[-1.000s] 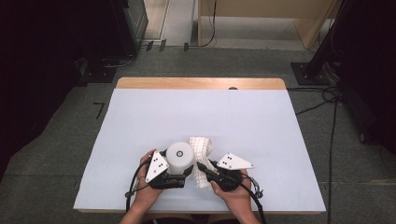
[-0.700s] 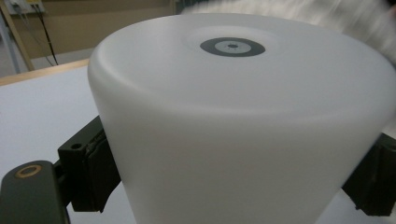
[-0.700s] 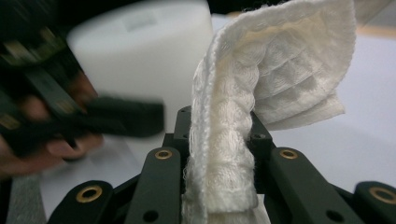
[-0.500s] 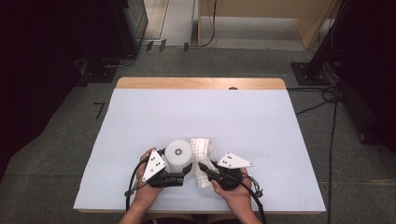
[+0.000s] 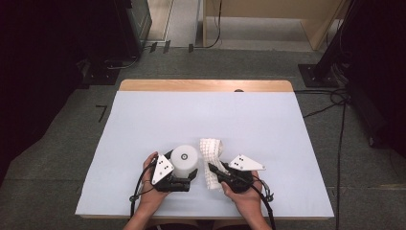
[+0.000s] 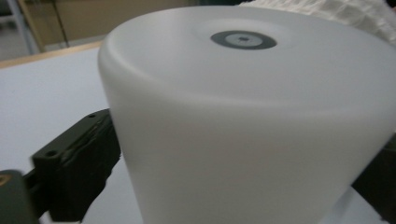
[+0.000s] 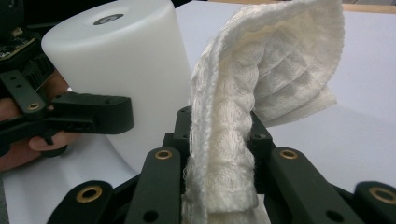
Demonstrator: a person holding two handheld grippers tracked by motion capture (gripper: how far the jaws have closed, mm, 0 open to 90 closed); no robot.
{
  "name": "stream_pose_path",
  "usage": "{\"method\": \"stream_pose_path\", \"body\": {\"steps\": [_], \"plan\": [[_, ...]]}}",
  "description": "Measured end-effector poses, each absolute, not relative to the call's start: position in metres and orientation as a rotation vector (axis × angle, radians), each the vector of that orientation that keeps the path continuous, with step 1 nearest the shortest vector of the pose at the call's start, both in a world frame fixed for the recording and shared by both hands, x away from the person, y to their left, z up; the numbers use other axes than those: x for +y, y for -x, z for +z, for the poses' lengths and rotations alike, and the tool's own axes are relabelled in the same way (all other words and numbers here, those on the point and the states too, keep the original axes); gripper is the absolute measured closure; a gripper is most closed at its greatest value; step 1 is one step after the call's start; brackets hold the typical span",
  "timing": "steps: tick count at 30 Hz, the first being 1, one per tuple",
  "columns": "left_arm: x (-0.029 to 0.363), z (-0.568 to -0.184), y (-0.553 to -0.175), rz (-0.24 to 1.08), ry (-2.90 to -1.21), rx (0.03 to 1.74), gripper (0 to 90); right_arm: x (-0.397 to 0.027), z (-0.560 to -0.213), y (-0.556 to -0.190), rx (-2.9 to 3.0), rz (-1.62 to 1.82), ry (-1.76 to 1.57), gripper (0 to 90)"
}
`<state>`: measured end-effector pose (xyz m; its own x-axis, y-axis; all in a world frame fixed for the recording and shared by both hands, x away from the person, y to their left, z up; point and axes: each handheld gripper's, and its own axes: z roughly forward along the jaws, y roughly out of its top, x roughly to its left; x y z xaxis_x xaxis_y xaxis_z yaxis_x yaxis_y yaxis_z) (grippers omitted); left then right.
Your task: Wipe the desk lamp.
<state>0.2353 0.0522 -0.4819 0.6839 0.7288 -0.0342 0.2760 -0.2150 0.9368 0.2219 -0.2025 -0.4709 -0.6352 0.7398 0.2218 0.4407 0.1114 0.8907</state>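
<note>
My left gripper (image 5: 187, 178) clamped around the upright white cylinder (image 5: 184, 159) near the table's (image 5: 143, 124) front edge, my right gripper (image 5: 214, 171) pinching the white cloth (image 5: 210, 152) just beside it, both forearms low, angled inward.

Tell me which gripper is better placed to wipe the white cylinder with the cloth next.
Probably the right. The right gripper is shut on the white waffle-weave cloth, which stands right beside the white cylinder. The left gripper is clamped around the cylinder's base, steadying it.
</note>
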Motion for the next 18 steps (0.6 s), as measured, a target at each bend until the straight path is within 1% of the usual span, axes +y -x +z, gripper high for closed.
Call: {"method": "stream_pose_path", "body": {"steps": [3,8,9,12,18], "plan": [[0.047,-0.480,-0.231,0.527,-1.778,0.878,0.0,-0.203,-0.470,-0.222,2.110,1.530,-1.171,73.4],[0.033,-0.480,-0.226,0.614,-1.786,0.995,0.0,-0.203,-0.471,-0.222,2.107,1.528,-1.167,73.3],[0.032,-0.480,-0.225,0.622,-1.784,0.999,0.3,-0.203,-0.471,-0.222,2.109,1.529,-1.166,73.3],[0.028,-0.479,-0.221,0.650,-1.787,0.994,7.7,-0.202,-0.471,-0.221,2.114,1.528,-1.165,73.3],[0.031,-0.477,-0.224,0.643,-1.801,0.985,8.6,-0.200,-0.468,-0.219,2.115,1.554,-1.160,73.3]]}}
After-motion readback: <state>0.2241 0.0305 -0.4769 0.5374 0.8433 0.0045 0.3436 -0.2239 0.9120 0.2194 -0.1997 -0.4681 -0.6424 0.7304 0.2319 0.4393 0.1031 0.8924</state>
